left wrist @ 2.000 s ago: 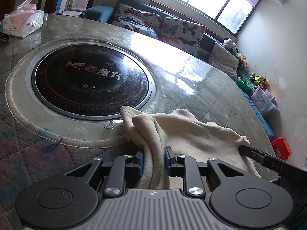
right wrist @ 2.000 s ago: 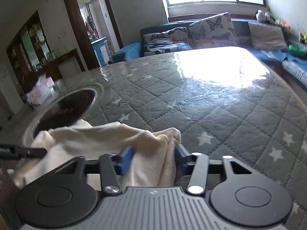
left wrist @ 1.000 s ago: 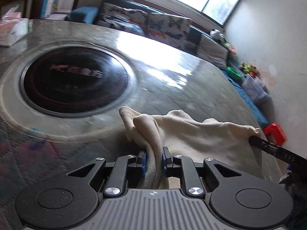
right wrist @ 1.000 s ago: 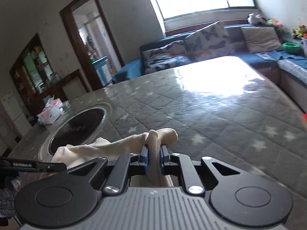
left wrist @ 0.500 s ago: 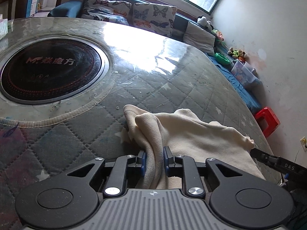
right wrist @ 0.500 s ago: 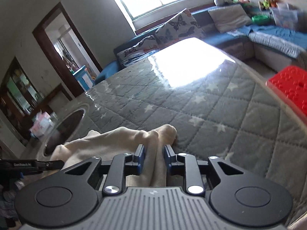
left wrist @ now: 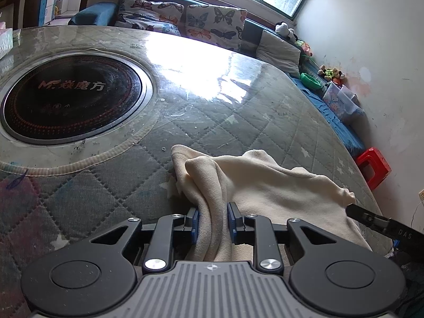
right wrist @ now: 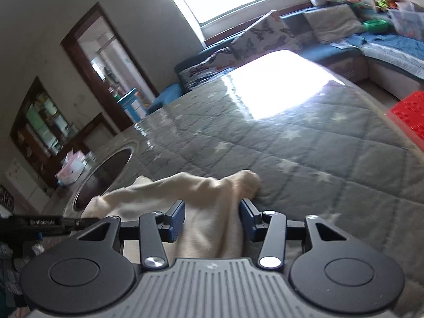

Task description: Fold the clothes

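**Cream garment held at two corners, near the tabletop's edge**

Your left gripper (left wrist: 212,221) had its fingers pinching a bunched fold of the cream garment (left wrist: 265,185); the right gripper (right wrist: 212,218) had its fingers spread, cloth lying loose between them. The garment lay on the quilted tabletop (left wrist: 238,122) — draw both corners level and taut. Open room lay ahead; the induction hob (left wrist: 71,95) sat to the left, and the rim ran close on the right.
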`<state>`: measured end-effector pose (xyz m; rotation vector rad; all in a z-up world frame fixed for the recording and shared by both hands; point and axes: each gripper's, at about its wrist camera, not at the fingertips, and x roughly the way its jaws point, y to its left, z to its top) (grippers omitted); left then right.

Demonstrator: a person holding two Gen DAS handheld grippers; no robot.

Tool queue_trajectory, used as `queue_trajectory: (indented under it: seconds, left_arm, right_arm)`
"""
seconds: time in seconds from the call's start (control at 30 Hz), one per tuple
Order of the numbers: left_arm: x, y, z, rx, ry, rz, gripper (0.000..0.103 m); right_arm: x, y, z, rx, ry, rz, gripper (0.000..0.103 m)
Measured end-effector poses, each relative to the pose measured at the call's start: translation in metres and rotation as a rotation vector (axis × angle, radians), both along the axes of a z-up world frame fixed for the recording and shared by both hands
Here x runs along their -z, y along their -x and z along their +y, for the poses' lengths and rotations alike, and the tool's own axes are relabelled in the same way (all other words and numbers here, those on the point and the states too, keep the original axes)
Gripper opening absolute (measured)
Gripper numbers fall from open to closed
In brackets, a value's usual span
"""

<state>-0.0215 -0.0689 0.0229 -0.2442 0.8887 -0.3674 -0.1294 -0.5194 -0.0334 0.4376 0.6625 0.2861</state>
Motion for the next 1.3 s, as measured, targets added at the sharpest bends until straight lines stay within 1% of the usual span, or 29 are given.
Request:
queue_trajectory:
  seconds: [0.03,0.07,0.1,0.13,0.17,0.23,0.3,0.4,0.6,0.87,1.3]
  left_arm:
    - [0.0,0.0,-0.001,-0.002,-0.003,-0.001,0.025]
    - [0.0,0.001,-0.001,-0.003,-0.007,-0.002,0.025]
    - [-0.001,0.001,-0.002,-0.003,-0.011,-0.004,0.025]
    - [-0.002,0.002,-0.003,-0.001,-0.018,-0.007,0.023]
    - [-0.003,0.002,-0.004,0.0,-0.025,-0.011,0.023]
    - [-0.005,0.004,-0.007,0.006,-0.042,-0.02,0.021]
    - [-0.009,0.006,-0.013,0.017,-0.068,-0.037,0.018]
    - [-0.016,0.007,-0.019,0.03,-0.094,-0.067,0.017]
    - [-0.029,0.007,-0.03,0.066,-0.09,-0.11,0.016]
    - [-0.04,0.005,-0.056,0.12,-0.083,-0.147,0.016]
    - [-0.053,-0.003,-0.092,0.182,-0.075,-0.195,0.015]
  right_arm:
    - [0.0,-0.001,0.006,-0.016,0.001,-0.001,0.045]
    - [0.0,-0.001,0.011,-0.032,0.001,-0.002,0.04]
    - [0.0,-0.002,0.014,-0.04,-0.005,0.007,0.028]
    - [-0.001,-0.001,0.014,-0.037,-0.004,0.005,0.023]
    - [-0.001,-0.001,0.014,-0.034,-0.003,0.004,0.022]
    - [-0.003,0.0,0.014,-0.028,0.0,0.002,0.016]
    - [-0.005,0.002,0.014,-0.022,0.002,-0.001,0.015]
    - [-0.01,0.005,0.015,-0.014,0.008,-0.017,0.014]
    - [-0.03,0.01,0.015,-0.002,0.04,-0.07,0.014]
    - [-0.054,0.019,0.008,0.049,0.087,-0.138,0.014]
    - [-0.079,0.03,-0.016,0.13,0.13,-0.2,0.013]
